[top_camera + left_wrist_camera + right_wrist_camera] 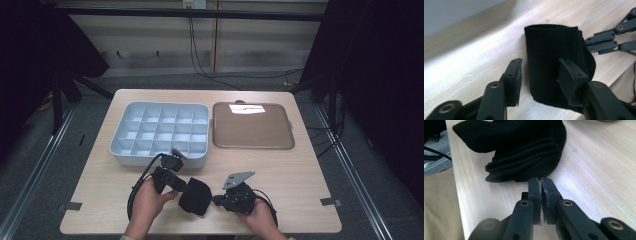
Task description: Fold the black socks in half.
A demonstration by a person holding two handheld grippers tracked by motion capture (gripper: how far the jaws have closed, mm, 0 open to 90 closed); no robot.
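Black knit sock bundle (195,196) lies between 2 grippers: left gripper (539,82) straddles it, jaws apart, pads not pressing; right gripper (540,185), jaws together, pinches its edge.

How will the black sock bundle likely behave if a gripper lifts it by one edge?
The sock bundle is folded knit cloth with stacked ribbed layers, so it would probably sag and partly unfold. It looks light for its bulk and unlikely to roll, since it rests flat on the table. The fuzzy surface should grip the pads rather than slip.
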